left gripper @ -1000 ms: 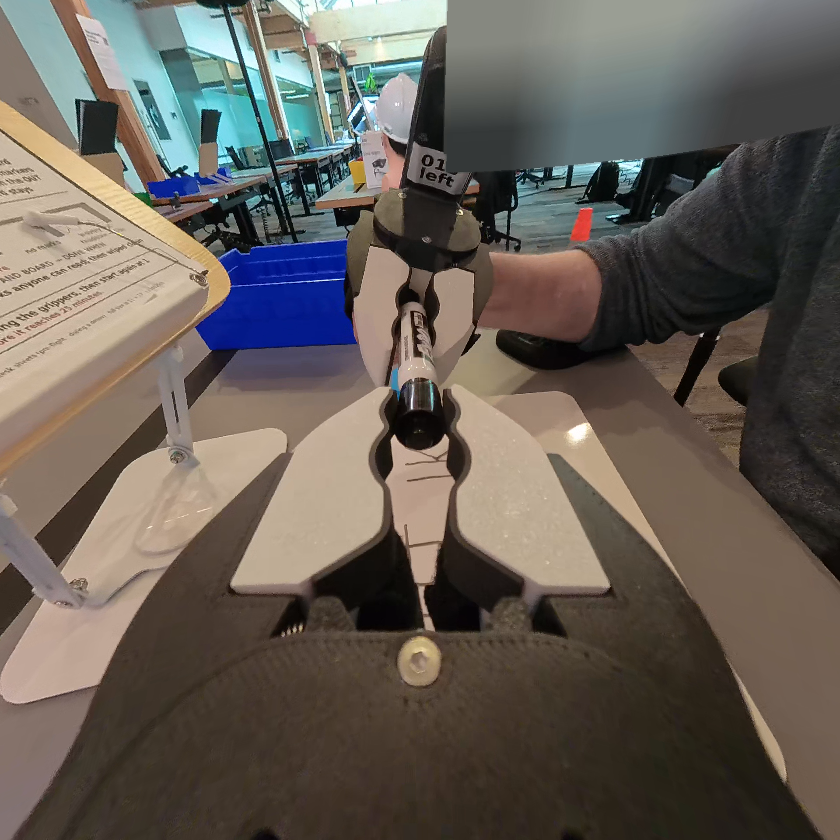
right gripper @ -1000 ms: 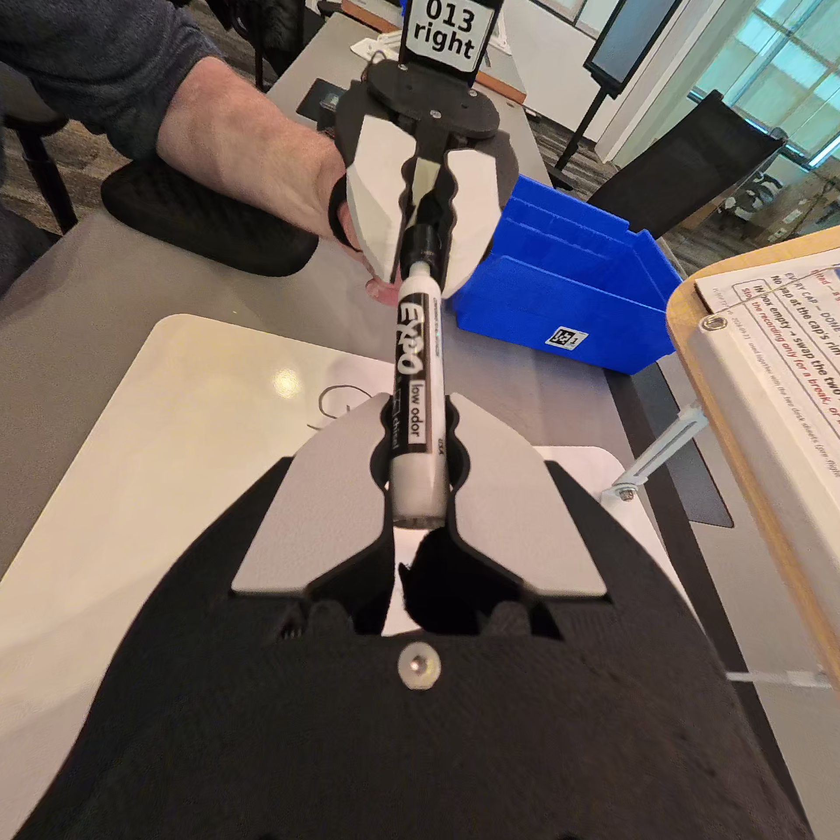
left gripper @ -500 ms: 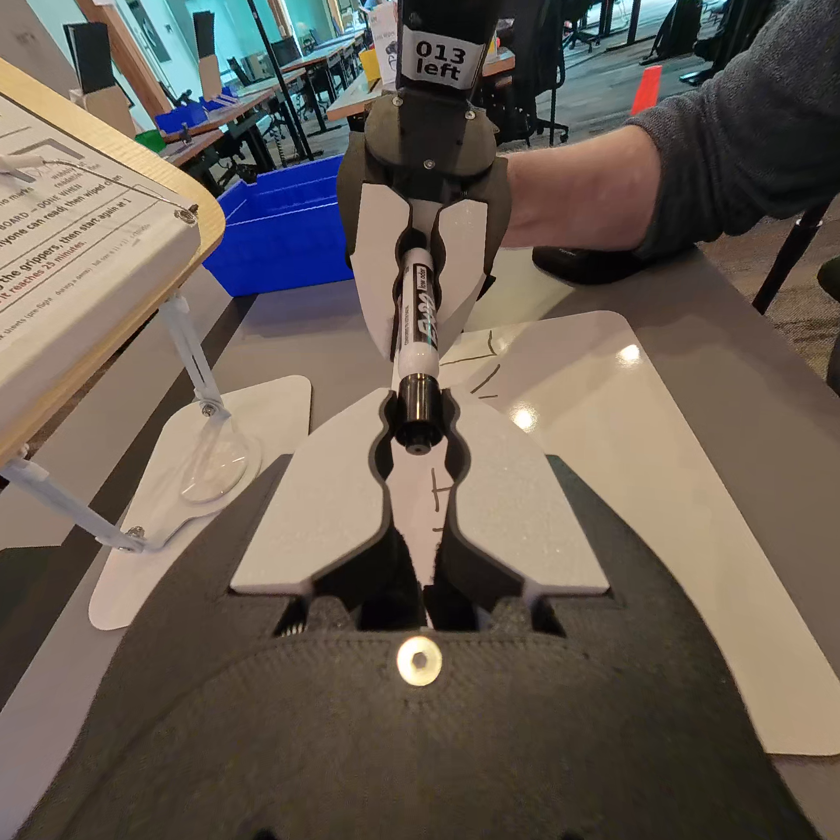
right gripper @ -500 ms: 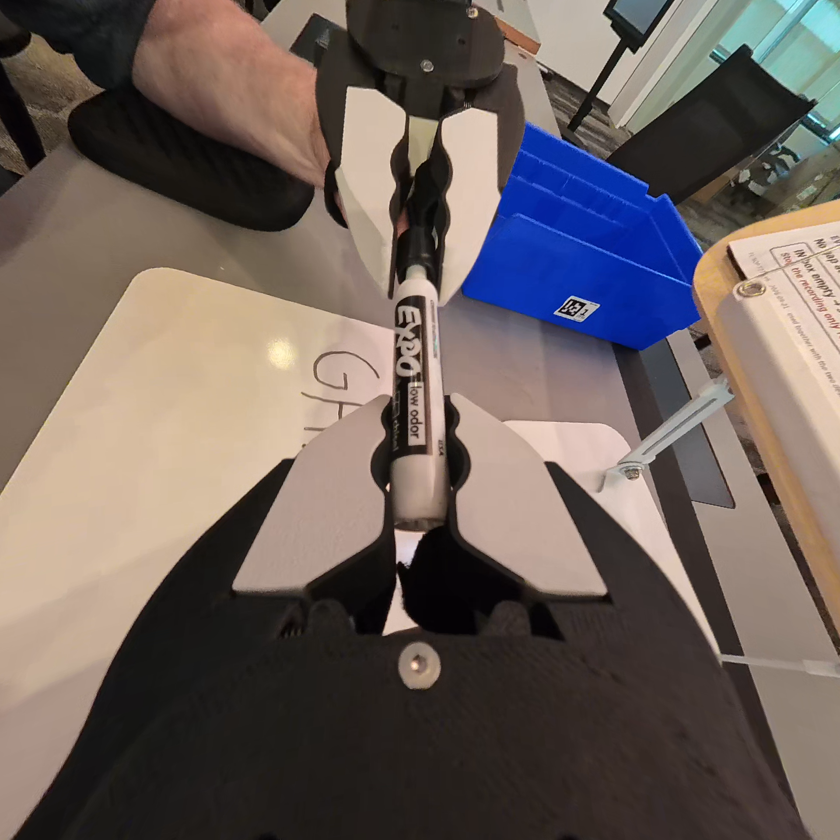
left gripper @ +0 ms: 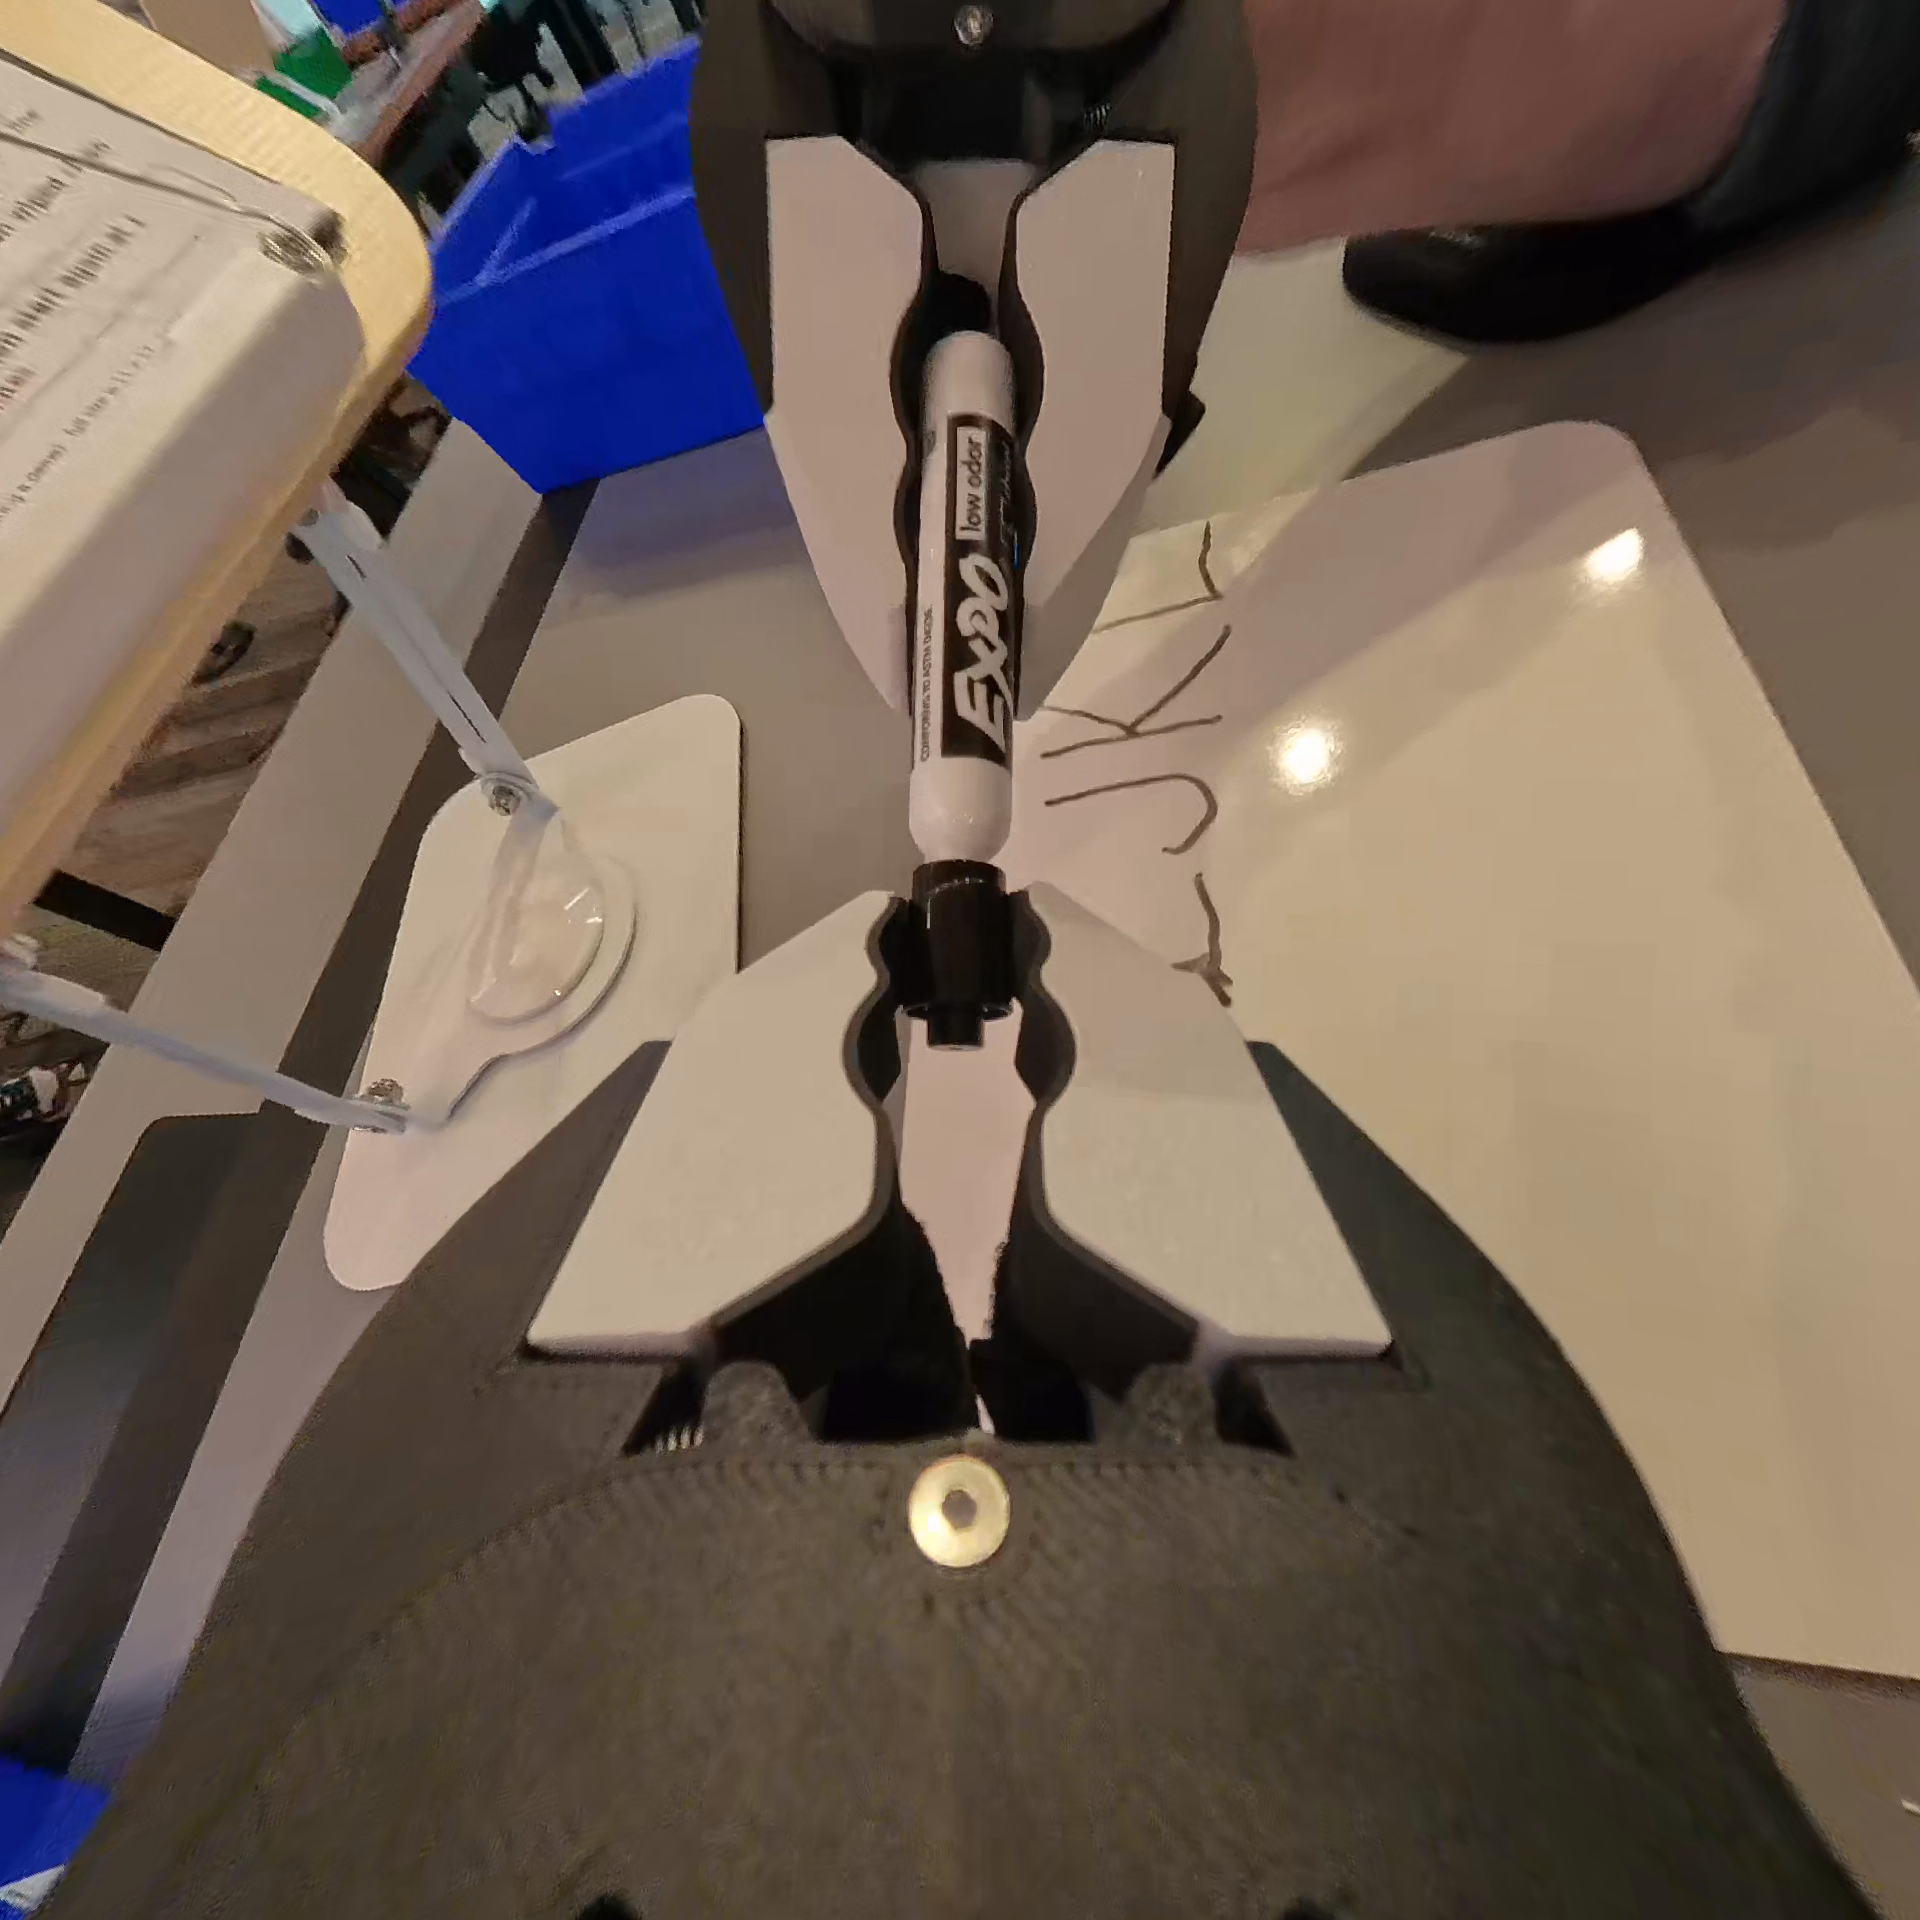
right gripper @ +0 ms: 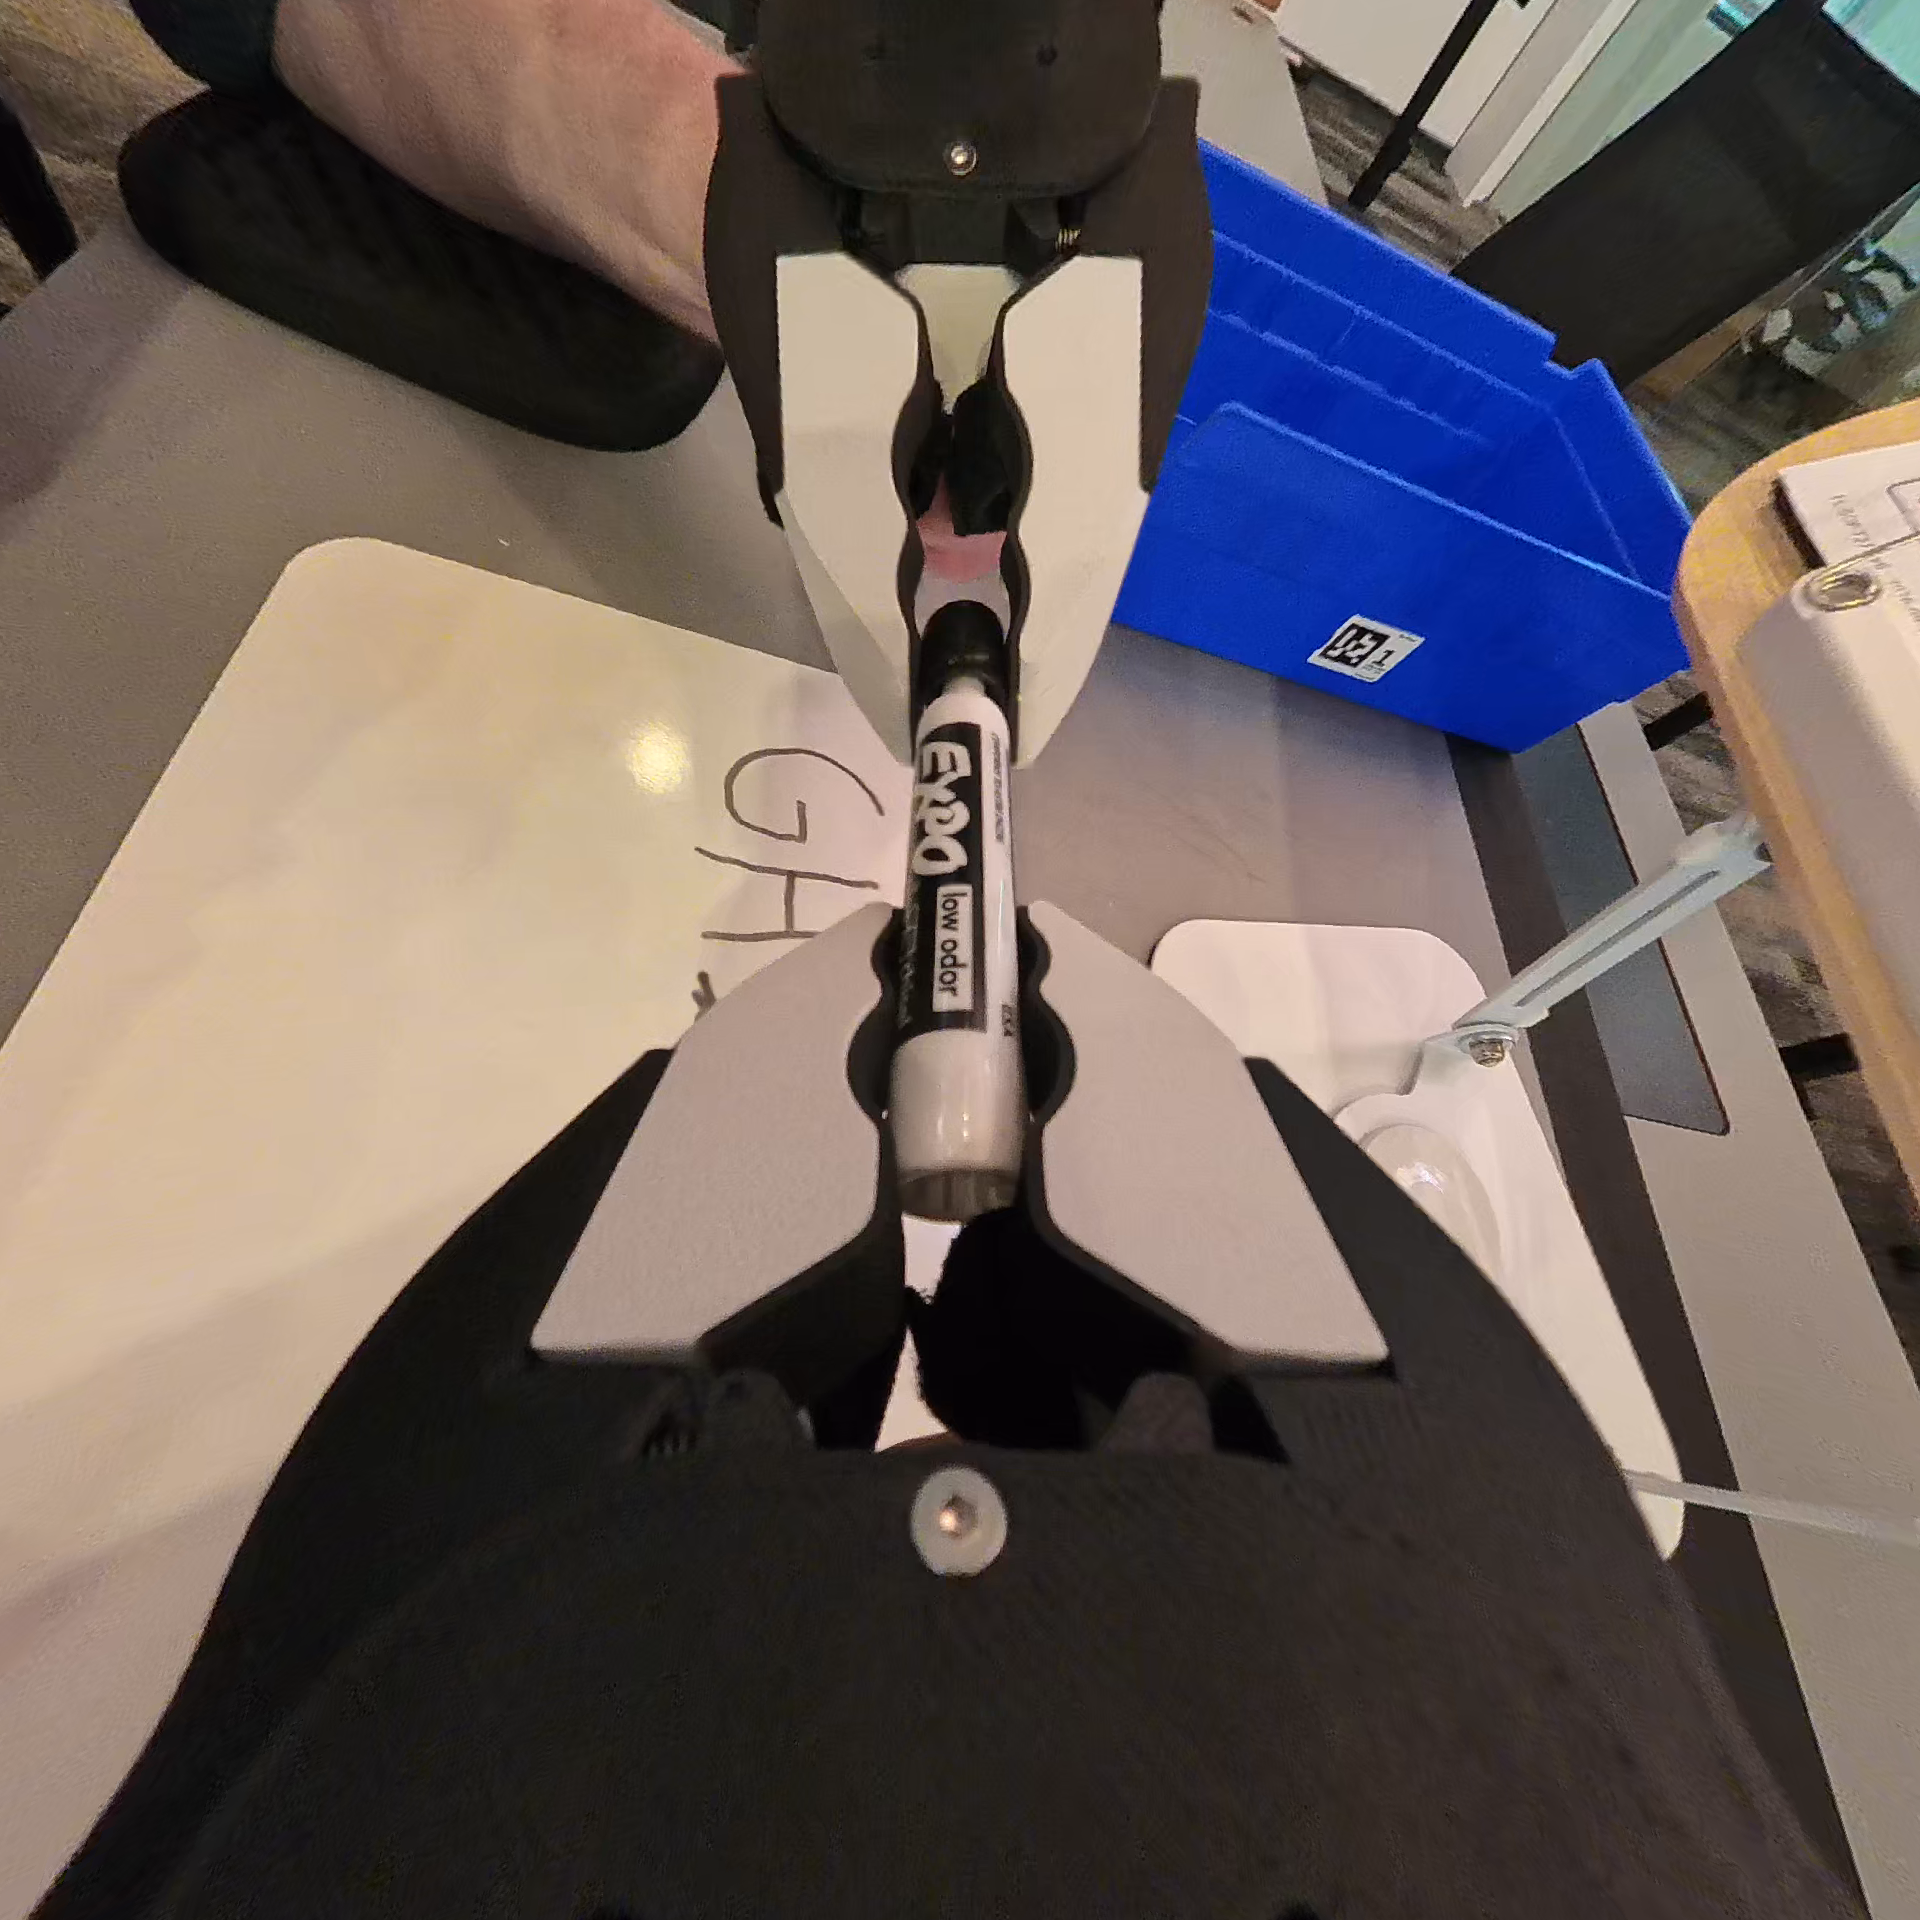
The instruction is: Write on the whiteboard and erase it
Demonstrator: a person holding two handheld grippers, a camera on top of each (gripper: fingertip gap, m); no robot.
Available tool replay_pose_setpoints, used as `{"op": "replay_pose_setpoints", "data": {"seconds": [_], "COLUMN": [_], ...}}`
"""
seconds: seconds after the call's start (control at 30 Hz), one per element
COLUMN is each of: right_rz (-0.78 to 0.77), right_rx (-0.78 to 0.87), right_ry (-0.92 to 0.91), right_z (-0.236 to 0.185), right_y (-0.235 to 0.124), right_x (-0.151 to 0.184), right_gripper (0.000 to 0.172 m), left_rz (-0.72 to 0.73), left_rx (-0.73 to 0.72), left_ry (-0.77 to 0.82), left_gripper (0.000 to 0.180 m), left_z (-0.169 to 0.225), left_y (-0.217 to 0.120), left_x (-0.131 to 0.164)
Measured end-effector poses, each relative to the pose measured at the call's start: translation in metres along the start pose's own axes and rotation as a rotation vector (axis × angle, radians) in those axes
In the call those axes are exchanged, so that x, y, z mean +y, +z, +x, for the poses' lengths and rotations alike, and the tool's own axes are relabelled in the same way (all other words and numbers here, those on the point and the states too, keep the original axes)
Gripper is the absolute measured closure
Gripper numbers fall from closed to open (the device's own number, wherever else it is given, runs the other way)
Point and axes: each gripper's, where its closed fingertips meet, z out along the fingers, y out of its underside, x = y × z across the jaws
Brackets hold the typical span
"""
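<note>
We find the left gripper [left gripper: 958,971] with its fingers pinching the black cap [left gripper: 957,961] of a dry-erase marker [right gripper: 956,935], the pads pressed against the cap's sides. The right gripper [right gripper: 956,1023] has its fingers clamped on the marker's white barrel near its rear end. The two grippers face each other tip to tip, with the marker bridging them in the air over the whiteboard [right gripper: 343,935]. In the left wrist view a narrow black neck shows between cap and barrel. The whiteboard lies flat on the grey tabletop [right gripper: 1226,831] and bears black handwritten letters [left gripper: 1164,727] near its far edge. A blue bin [right gripper: 1382,561] stands toward the tabletop's far edge, beyond the whiteboard. A document stand with a wooden board [left gripper: 239,343] rests on a white base plate [left gripper: 582,935] just beside the whiteboard. A forearm [right gripper: 499,135] shows behind the left gripper.
</note>
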Motion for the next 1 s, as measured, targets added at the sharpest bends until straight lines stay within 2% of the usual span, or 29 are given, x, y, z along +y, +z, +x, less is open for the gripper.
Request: {"op": "replay_pose_setpoints", "data": {"seconds": [0.03,0.3,0.6,0.67,0.77,1.0], "right_rz": [-0.019,-0.057,-0.072,-0.085,-0.152,-0.384], "right_rx": [-0.009,-0.009,-0.019,-0.020,0.031,0.159], "right_ry": [-0.006,-0.014,0.031,0.027,-0.015,-0.166], "right_z": [-0.002,-0.003,0.001,0.002,0.009,0.016], "right_y": [0.001,0.009,0.009,0.005,-0.004,0.008], "right_x": [0.003,0.012,0.017,0.019,0.020,0.031], "right_gripper": [0.153,0.153,0.152,0.148,0.140,0.140], "left_rz": [-0.015,-0.059,-0.045,-0.082,-0.103,-0.192], "left_rx": [0.002,-0.025,-0.015,-0.023,-0.043,-0.040], "left_ry": [0.007,0.015,0.032,0.037,0.026,0.053], "left_gripper": [0.163,0.163,0.161,0.161,0.161,0.161], "left_z": [0.002,0.002,-0.004,-0.007,-0.013,-0.006], "left_y": [0.002,0.010,0.008,0.009,0.005,0.010], "left_x": [0.003,0.012,0.011,0.015,0.018,0.017]}}
